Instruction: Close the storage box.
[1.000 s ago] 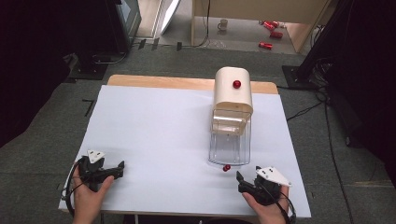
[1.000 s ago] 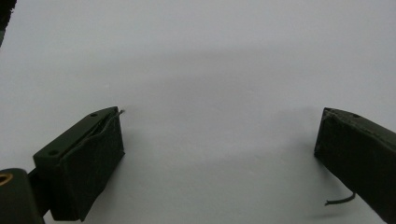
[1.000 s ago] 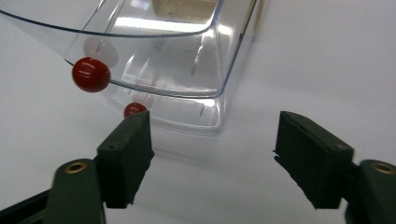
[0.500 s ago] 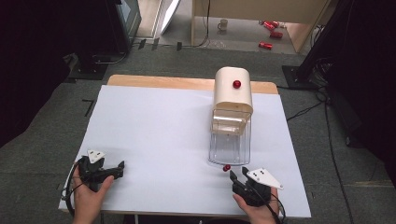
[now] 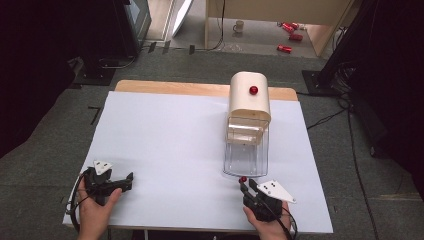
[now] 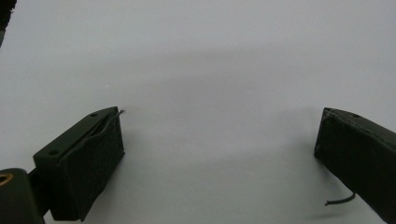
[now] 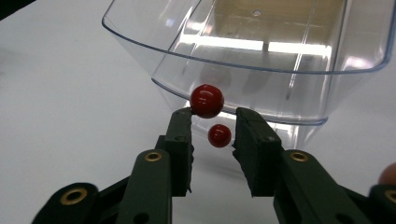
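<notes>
Right gripper (image 7: 214,122) jaws just closing around red ball (image 7: 207,100), tips at its sides; firm pinch not confirmable. Ball sits just in front of clear bin (image 7: 261,56) mouth, near desk (image 5: 165,140) front edge. Second red spot below looks like reflection. Left gripper (image 6: 217,154) jaws spread wide, nothing between, over bare desk.

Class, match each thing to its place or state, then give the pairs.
Things:
1. left gripper
2. red ball
3. bin
4. cream hood

Places or states:
a. see-through plastic
b. bears a red knob
c. jaws wide apart over the bare white sheet
d. just before the bin's near end

Pairs: 1-c, 2-d, 3-a, 4-b
</notes>
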`<action>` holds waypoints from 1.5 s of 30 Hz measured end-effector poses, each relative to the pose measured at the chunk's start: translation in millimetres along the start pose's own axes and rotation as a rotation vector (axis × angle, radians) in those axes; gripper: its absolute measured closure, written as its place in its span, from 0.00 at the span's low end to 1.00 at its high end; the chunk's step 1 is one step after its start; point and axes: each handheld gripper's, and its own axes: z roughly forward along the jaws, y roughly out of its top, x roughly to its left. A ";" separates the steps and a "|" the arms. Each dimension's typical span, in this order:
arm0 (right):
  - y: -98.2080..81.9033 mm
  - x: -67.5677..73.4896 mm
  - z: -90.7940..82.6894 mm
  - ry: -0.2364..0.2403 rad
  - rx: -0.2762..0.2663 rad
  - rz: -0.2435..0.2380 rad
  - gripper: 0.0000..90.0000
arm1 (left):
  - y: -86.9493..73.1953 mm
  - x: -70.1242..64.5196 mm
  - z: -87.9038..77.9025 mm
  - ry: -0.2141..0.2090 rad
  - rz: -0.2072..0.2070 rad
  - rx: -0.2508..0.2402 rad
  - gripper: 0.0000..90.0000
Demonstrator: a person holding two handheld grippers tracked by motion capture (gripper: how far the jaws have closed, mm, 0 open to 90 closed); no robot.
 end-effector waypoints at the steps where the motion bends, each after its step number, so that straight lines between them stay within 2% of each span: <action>1: 0.2 0.6 0.5 0.001 -0.001 0.000 0.77 | 0.0 0.0 0.0 0.000 0.000 0.000 0.01; 12: 1.7 5.9 3.7 -0.017 -0.013 0.010 0.84 | 0.0 0.0 0.0 0.000 0.001 0.000 0.01; 29: 9.2 3.8 -4.9 -0.017 -0.017 0.021 0.84 | 0.0 0.0 0.0 0.000 0.000 0.000 0.01; 45: 31.4 1.6 -14.5 -0.032 -0.054 0.006 0.84 | 0.0 0.0 0.0 0.000 0.000 0.001 0.01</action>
